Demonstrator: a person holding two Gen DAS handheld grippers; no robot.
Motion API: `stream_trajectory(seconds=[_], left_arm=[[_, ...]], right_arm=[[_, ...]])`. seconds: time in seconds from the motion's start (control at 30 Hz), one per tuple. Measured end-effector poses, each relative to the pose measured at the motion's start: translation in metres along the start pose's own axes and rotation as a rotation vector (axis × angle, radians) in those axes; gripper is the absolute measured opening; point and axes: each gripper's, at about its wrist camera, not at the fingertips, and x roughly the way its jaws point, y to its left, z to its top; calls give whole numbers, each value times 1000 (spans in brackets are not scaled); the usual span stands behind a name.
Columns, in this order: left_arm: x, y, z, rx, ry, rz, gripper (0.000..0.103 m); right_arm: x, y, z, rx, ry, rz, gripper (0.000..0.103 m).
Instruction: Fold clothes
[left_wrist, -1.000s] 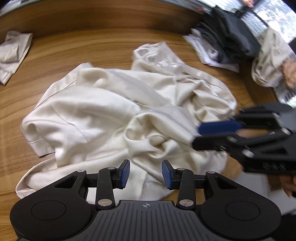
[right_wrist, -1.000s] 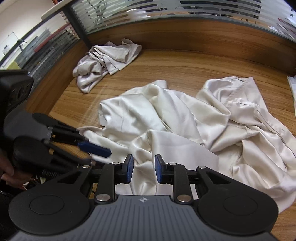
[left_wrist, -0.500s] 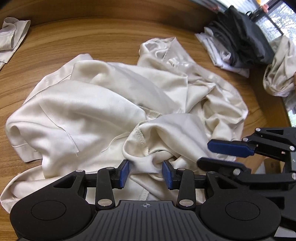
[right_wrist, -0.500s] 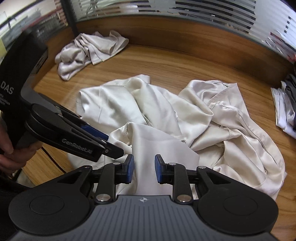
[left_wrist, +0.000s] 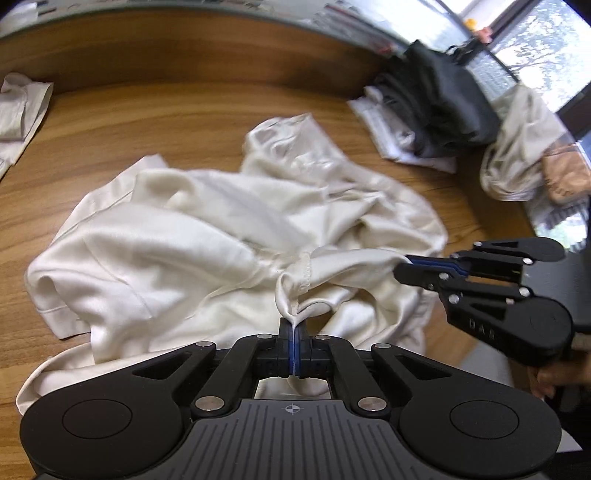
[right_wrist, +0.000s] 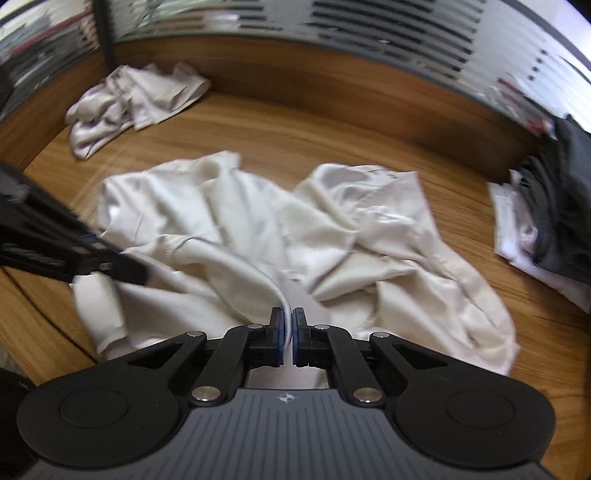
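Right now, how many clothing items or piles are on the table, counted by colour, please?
Cream: 3 (cream satin garment held by both grippers, crumpled cream garment at the far corner, cream bundle near the window)
Dark grey: 1 (dark grey clothes stack)
White: 1 (white folded fabric under that stack)
Total: 5

From the left wrist we look steeply down, close over the left gripper (left_wrist: 294, 325), across the wooden table (left_wrist: 184, 122) toward the windows at far right. From the right wrist we look down past the right gripper (right_wrist: 287, 321) toward the striped glass partition (right_wrist: 369, 33). Both views share the cream satin garment (left_wrist: 192, 251) and the dark clothes pile (left_wrist: 443, 96).
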Motion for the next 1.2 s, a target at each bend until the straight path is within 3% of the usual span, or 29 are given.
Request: stream_trajectory(seconds=[0.2,0.27,0.37,0.5,0.63,0.9,1.07,1.13,1.17,1.2], left_arm=[[-10,-20,4,50,-17,-17,3],[-9,-23,4,61,-15,-18,3],[-9,-27,4,71,-17,-23,3],[-13,-31,4,83,-30,-28,3],[-16,-34,3,94,-36,-32,3],[-17,-32,-2,75,-29,-15,2],[-11,-34,-1,71,-15,-17,2],[-9,-36,0,74,-9,-22,2],[-8,-37,1,75,-7,-25,2],[-6,-37,2,76,-5,-27,2]], right_arm=[[-42,-2,15,55,-69,94,6],[-49,4,21,61,-80,163,6],[-43,15,26,54,-54,270,5],[-17,29,21,33,15,311,0],[7,29,12,65,47,296,0],[29,3,3,137,35,55,0],[33,-13,-10,133,73,50,0],[34,-12,-15,129,100,52,3],[34,-11,-18,125,112,62,8],[34,-10,-20,123,122,80,20]])
